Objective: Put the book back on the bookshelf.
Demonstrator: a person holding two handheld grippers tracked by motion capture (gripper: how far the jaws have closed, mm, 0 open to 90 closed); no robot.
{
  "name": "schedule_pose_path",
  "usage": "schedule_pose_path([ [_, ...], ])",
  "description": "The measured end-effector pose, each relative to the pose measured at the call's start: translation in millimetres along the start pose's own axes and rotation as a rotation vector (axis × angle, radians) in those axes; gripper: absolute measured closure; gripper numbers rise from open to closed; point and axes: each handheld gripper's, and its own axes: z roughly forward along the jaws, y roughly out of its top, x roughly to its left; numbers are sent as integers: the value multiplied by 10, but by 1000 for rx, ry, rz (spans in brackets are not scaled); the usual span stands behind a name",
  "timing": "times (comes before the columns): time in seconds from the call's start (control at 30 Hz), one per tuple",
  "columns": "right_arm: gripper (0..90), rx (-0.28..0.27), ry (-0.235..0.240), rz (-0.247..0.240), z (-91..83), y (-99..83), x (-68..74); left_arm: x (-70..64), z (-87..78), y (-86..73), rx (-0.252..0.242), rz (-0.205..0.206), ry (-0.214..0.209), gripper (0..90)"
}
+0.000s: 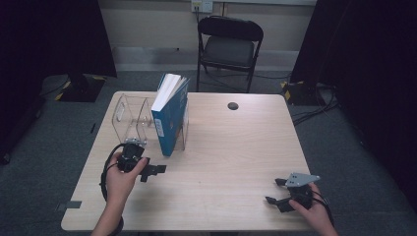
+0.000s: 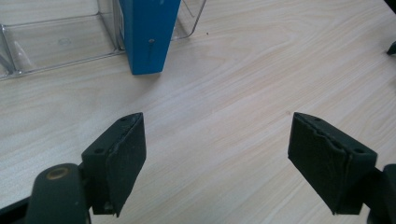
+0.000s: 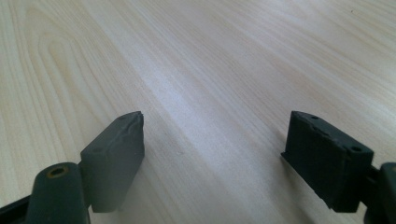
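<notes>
Room: I see dark curtains either side, grey carpet, cables on the floor; one black folding chair (image 1: 230, 46) behind the table.
Table (image 1: 231, 147): one, pale wood-grain laminate, rectangular, rounded corners; one small dark round spot (image 1: 233, 105) near its far edge.
Rack (image 1: 129, 117): one, clear plastic, with dividers, at the table's far left.
Book (image 1: 169, 115): one, blue cover, white page edges, standing upright in the rack's right end, tilted slightly.
Left gripper (image 1: 150, 171): black, jaws spread wide, nothing between them; just in front of the book, apart from it.
Right gripper (image 1: 275, 191): black, grey plate on top, jaws likewise spread, empty; near right corner, well apart from the book.
</notes>
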Motion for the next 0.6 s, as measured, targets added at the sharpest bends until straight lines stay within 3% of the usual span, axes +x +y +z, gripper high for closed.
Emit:
schedule_pose_path([
  [0.07,193,0,0,1,0,0,0,18,12,-20,15,16,-1,193],
  [0.23,193,0,0,0,0,0,0,27,79,-97,12,-7,-3,193],
  [0.6,193,0,0,0,0,0,0,73,187,-258,35,-12,5,193],
])
